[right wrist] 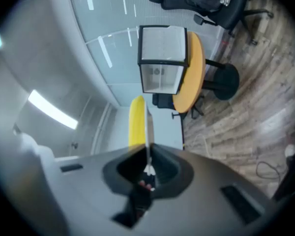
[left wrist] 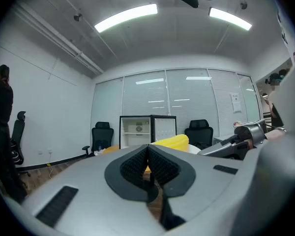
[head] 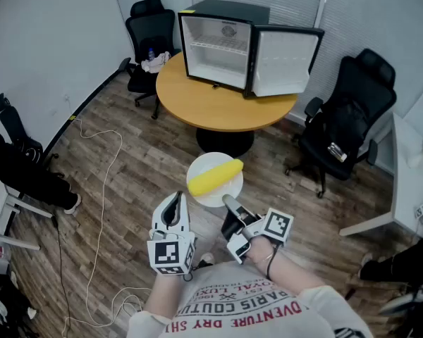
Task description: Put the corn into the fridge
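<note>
Yellow corn (head: 215, 177) rides plate (head: 213, 198) just beyond right gripper (head: 229, 204), jaws clamping rim, prob. as tray; left gripper (head: 174, 201) jaws together, empty.

yellow corn (head: 215, 177), white plate (head: 213, 198), orange table (head: 197, 104)

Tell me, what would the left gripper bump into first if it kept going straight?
Likely the white plate carrying the corn, just past the shut jaws of the left gripper, slightly right. If it slipped by, the open fridge on the table comes next; depth is unclear.
</note>
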Action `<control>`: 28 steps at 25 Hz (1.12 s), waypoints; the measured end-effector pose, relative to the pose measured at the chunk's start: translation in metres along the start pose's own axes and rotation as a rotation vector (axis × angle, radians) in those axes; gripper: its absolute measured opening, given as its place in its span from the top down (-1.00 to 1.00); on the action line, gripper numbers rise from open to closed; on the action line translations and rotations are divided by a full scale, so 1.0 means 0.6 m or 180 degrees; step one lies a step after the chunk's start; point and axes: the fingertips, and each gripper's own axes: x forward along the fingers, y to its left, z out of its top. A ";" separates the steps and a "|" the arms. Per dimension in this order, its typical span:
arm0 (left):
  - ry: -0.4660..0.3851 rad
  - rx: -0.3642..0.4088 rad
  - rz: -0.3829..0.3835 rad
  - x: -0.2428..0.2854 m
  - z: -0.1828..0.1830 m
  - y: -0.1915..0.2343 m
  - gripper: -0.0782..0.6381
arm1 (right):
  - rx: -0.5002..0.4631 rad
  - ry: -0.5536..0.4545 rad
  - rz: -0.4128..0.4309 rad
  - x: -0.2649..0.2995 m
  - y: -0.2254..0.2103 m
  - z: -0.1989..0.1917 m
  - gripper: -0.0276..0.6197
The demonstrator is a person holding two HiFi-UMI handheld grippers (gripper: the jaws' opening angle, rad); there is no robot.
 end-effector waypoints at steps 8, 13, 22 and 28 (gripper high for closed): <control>0.0014 -0.0026 -0.0036 0.011 -0.012 -0.004 0.69 | -0.0015 0.0004 -0.0037 0.005 -0.011 0.004 0.79; 0.0016 -0.0037 -0.0063 0.015 -0.021 0.024 0.69 | -0.0156 -0.0074 -0.0160 0.027 -0.018 -0.001 0.79; 0.0065 -0.0084 -0.0157 0.017 -0.032 0.141 0.69 | -0.0147 -0.0155 -0.0258 0.127 -0.013 -0.054 0.79; 0.0112 -0.0125 -0.0129 0.017 -0.049 0.176 0.69 | -0.0105 -0.0104 -0.0261 0.164 -0.023 -0.072 0.79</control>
